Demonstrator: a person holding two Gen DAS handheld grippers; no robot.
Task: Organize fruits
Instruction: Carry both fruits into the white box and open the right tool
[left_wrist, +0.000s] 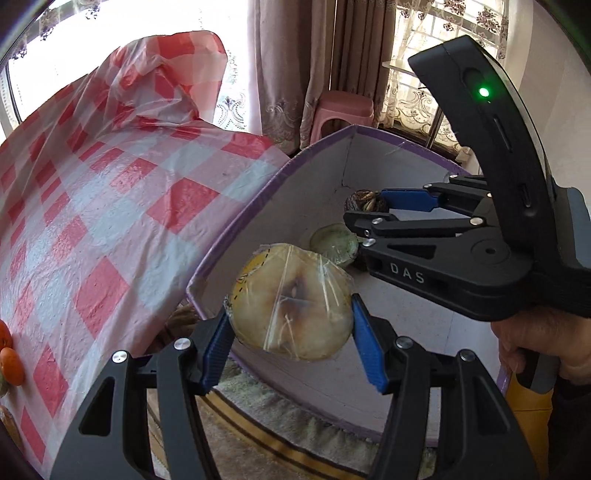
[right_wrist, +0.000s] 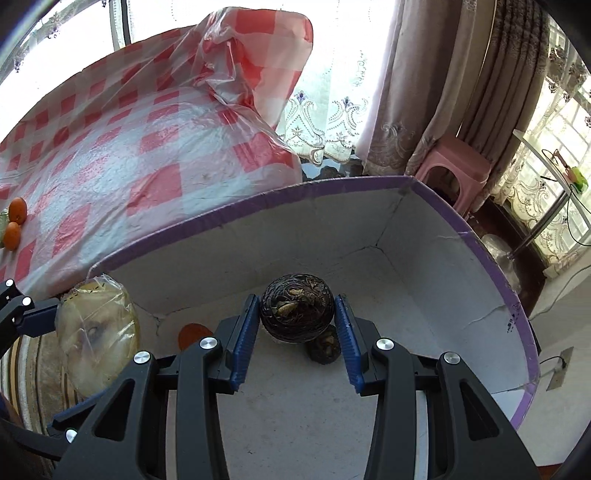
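We hold a pale round fruit wrapped in clear plastic (left_wrist: 291, 314) in our left gripper (left_wrist: 293, 325), its blue fingers (left_wrist: 369, 347) pressed against either side of the fruit. It hangs just over the near rim of the purple-edged box (left_wrist: 266, 192), which looks like the staging point for lowering it inside. In our right gripper (right_wrist: 297, 325) we carry a dark, wrinkled round fruit (right_wrist: 297, 312). The fingers (right_wrist: 242, 343) sit against its flanks, part-way closed and gripping it, and it is held above the white floor of the box, probably so that it can be set down rather than dropped.

The box stands beside the tabletop with the red-and-white checked cover (left_wrist: 103, 206), its mouth open towards us. Inside, the right wrist view shows a smaller dark fruit (right_wrist: 325, 349) lying on the floor just below and behind the held one, and an orange fruit (right_wrist: 192, 334) near the left wall, partly hidden by the gripper. The left wrist view also shows a pale green round fruit (left_wrist: 334, 243) on the box floor.

Two oranges (right_wrist: 14, 221) lie on the tabletop, well apart from the box, so we judge the sorting unfinished.
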